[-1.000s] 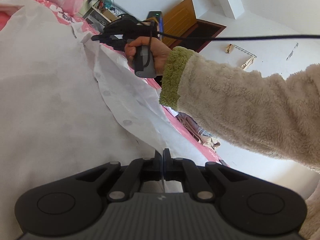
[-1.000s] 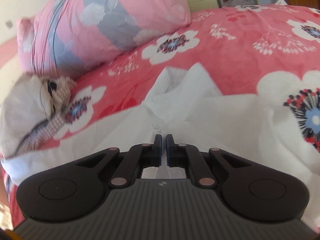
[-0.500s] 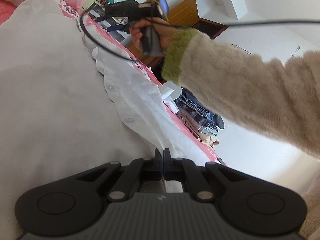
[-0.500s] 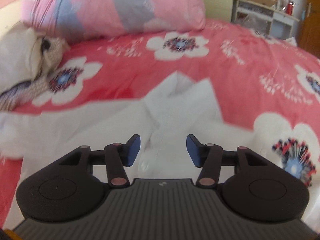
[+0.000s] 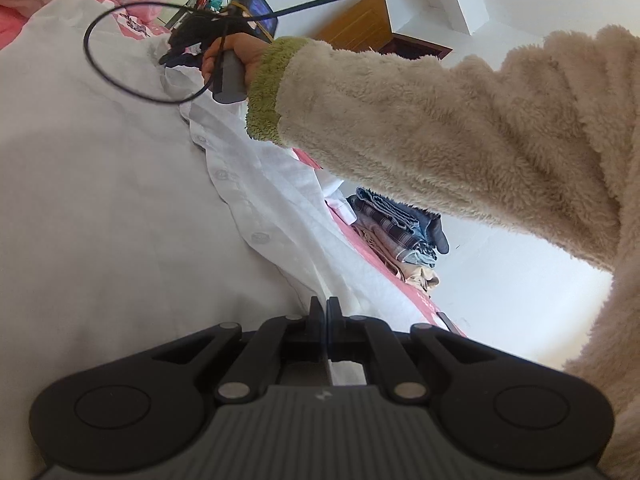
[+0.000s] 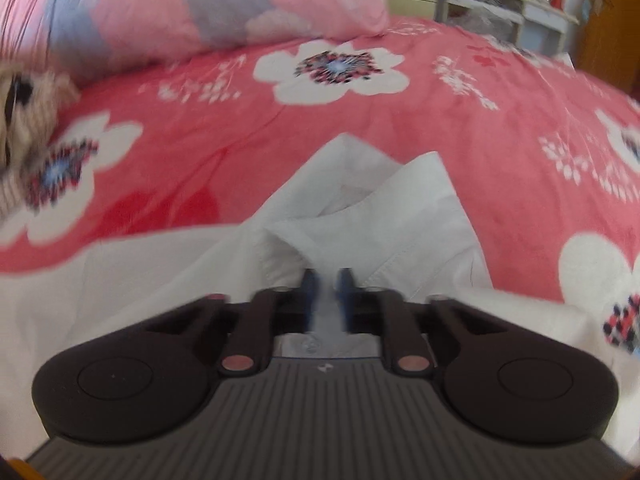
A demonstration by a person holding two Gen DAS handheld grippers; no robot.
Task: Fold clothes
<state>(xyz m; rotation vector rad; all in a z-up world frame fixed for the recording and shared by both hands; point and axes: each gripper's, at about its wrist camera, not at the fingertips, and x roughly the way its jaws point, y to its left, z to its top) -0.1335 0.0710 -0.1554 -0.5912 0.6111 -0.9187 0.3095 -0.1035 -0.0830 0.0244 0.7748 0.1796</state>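
Between both grippers' closed fingers (image 6: 310,300) lies white shirt (image 6: 400,216) cloth.

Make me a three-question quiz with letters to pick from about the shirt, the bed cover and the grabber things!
1. Where does the white shirt lie?
A. on the flowered bedspread
B. on a shelf
C. on the floor

2. What colour is the bedspread under the shirt?
A. plain green
B. pink-red with white flowers
C. black with stripes

3. How does the left hand-held gripper stand?
A. wide open above the shirt
B. shut on a pillow
C. shut on the shirt's edge

Answers:
1 A: the right wrist view shows the shirt's collar spread on the bedspread.
2 B: white flowers on pink-red cloth surround the shirt.
3 C: its fingers are pressed together with white fabric pinched between them. The right hand-held gripper has just been closing on the shirt below the collar.
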